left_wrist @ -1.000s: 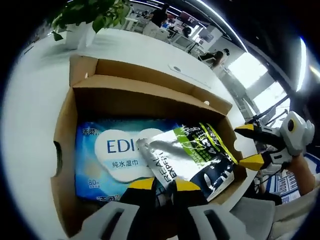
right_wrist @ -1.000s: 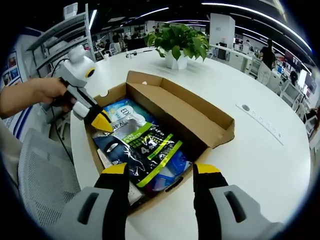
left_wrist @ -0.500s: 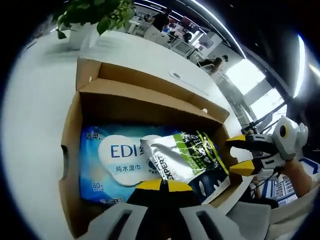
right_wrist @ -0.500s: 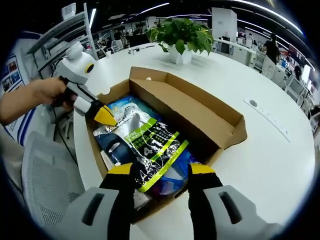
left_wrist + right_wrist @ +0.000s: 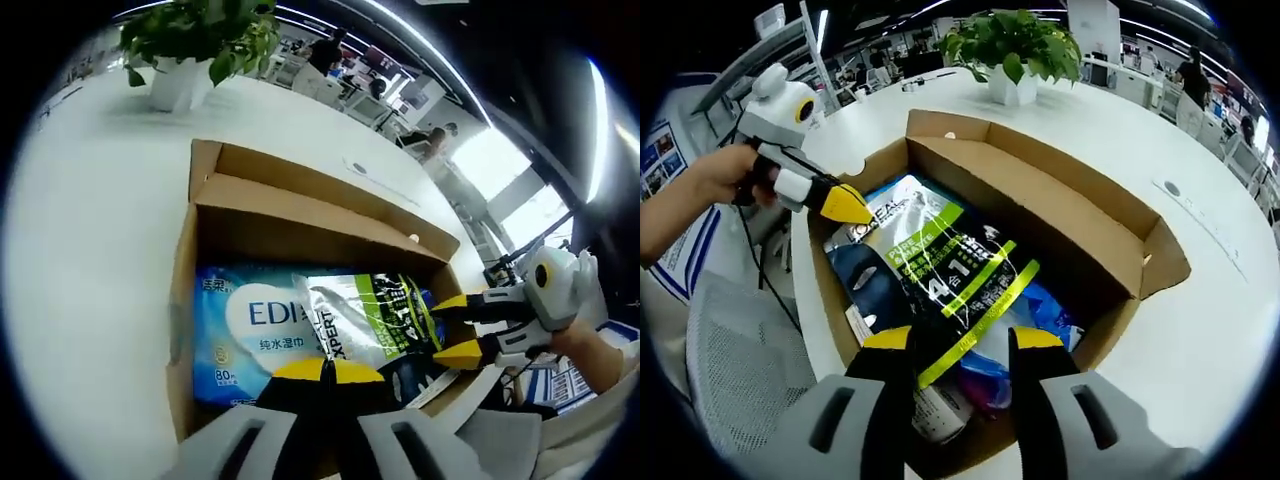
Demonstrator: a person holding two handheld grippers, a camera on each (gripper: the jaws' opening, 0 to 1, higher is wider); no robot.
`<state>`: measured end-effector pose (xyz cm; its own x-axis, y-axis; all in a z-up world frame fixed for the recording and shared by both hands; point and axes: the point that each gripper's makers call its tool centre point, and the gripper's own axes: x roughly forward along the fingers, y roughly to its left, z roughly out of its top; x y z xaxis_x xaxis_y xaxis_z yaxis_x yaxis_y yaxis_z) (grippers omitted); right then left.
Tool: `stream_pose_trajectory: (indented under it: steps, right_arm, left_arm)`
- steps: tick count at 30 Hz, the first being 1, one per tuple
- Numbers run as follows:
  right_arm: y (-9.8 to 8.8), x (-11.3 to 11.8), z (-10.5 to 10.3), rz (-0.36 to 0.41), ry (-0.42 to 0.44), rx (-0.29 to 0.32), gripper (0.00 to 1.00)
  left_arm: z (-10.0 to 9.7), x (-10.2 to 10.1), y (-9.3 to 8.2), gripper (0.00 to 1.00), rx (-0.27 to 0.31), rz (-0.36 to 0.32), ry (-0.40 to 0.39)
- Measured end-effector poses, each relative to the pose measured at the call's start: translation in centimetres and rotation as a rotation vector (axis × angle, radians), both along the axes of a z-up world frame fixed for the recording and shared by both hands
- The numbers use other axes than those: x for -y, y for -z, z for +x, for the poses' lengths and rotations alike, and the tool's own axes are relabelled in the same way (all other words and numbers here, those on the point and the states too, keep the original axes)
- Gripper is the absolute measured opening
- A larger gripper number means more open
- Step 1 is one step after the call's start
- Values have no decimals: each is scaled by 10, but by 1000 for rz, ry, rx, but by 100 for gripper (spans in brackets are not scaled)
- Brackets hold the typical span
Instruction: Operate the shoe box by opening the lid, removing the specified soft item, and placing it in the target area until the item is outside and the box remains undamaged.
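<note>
Left fingers (image 5: 322,371) pinch silver pouch (image 5: 940,270) inside open shoe box (image 5: 1080,225).

This is a big open office. A long white table (image 5: 1200,290) curves through the room, and a green plant (image 5: 1018,40) in a white pot stands on it. A grey mesh chair (image 5: 735,370) sits beside the table. Shelves (image 5: 770,55) stand by the wall at the far side. Long strip lights (image 5: 440,60) run across the dark ceiling. Farther back there are more desks (image 5: 340,75) with people (image 5: 1193,75) at them, and bright windows (image 5: 490,150) let in daylight.
</note>
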<state>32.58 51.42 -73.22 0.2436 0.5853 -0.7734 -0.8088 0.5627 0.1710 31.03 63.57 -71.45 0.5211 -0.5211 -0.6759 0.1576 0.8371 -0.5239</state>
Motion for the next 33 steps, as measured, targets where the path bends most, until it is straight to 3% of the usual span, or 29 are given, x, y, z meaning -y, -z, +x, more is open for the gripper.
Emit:
stream_pose_trajectory:
  steps: [11, 16, 28, 33]
  right_arm:
    - [4, -14, 6, 61, 39, -91, 28]
    - [5, -18, 8, 92, 96, -141, 27]
    - [-4, -12, 12, 115, 133, -98, 1]
    - [-7, -12, 9, 119, 143, -104, 0]
  left_arm:
    - [2, -7, -2, 0, 26, -14, -13]
    - [1, -8, -1, 0, 28, -11, -9]
    - [-2, -10, -2, 0, 41, 5, -8]
    - [-1, -7, -7, 0, 52, 10, -3]
